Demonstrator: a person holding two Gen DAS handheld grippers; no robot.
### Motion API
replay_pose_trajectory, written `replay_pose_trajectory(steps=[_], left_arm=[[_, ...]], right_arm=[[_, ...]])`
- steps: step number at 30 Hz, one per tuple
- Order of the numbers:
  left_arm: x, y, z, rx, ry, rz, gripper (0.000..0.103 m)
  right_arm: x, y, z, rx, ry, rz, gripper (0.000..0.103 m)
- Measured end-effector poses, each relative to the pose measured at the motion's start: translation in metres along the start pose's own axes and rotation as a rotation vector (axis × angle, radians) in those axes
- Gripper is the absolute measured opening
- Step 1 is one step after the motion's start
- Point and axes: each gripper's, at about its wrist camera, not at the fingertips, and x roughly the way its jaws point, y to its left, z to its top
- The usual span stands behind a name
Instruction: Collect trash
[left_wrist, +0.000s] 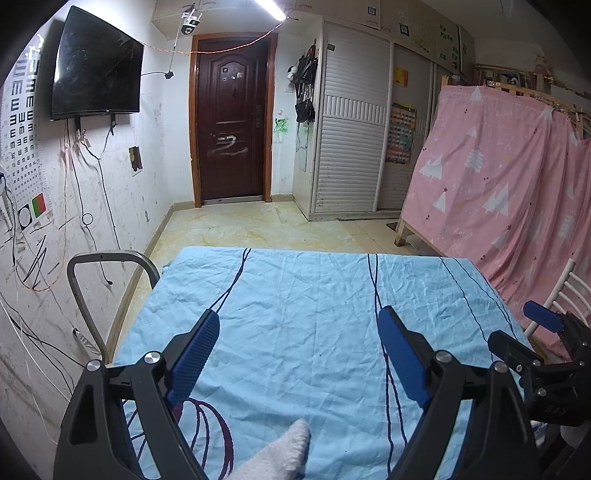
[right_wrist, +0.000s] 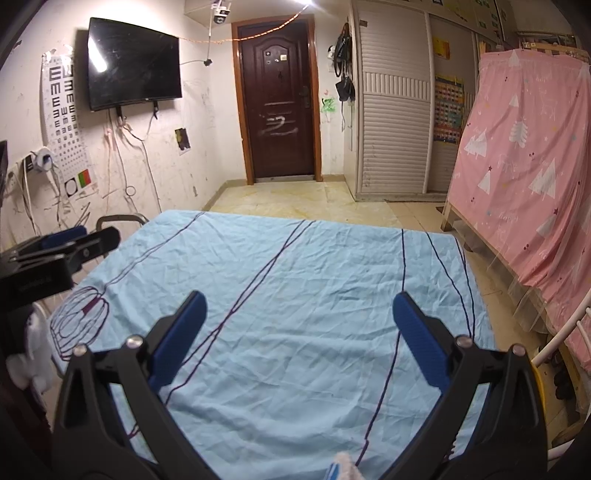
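Note:
My left gripper (left_wrist: 297, 325) is open and empty above the near left part of a table covered with a light blue cloth (left_wrist: 314, 295). My right gripper (right_wrist: 295, 306) is open and empty above the near middle of the same cloth (right_wrist: 295, 266). Each gripper shows in the other's view: the right one (left_wrist: 546, 332) at the right edge, the left one (right_wrist: 70, 243) at the left edge. No trash shows on the cloth. A white fuzzy thing (left_wrist: 284, 454) pokes in at the bottom edge of the left wrist view; I cannot tell what it is.
A metal chair back (left_wrist: 107, 266) stands at the table's left side, near a wall with loose cables. A white chair (right_wrist: 565, 332) is at the right. A bed frame draped in pink fabric (right_wrist: 528, 166) fills the right. A dark door (right_wrist: 279, 99) is at the far end.

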Motion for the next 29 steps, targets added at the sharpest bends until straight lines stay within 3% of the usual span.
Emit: replay_pose_trajectory(steps=[29], left_arm=[[0.0025, -0.0052, -0.0031, 0.013, 0.004, -0.012, 0.079]], right_arm=[[-0.0005, -0.0026, 0.0004, 0.001, -0.001, -0.003, 0.097]])
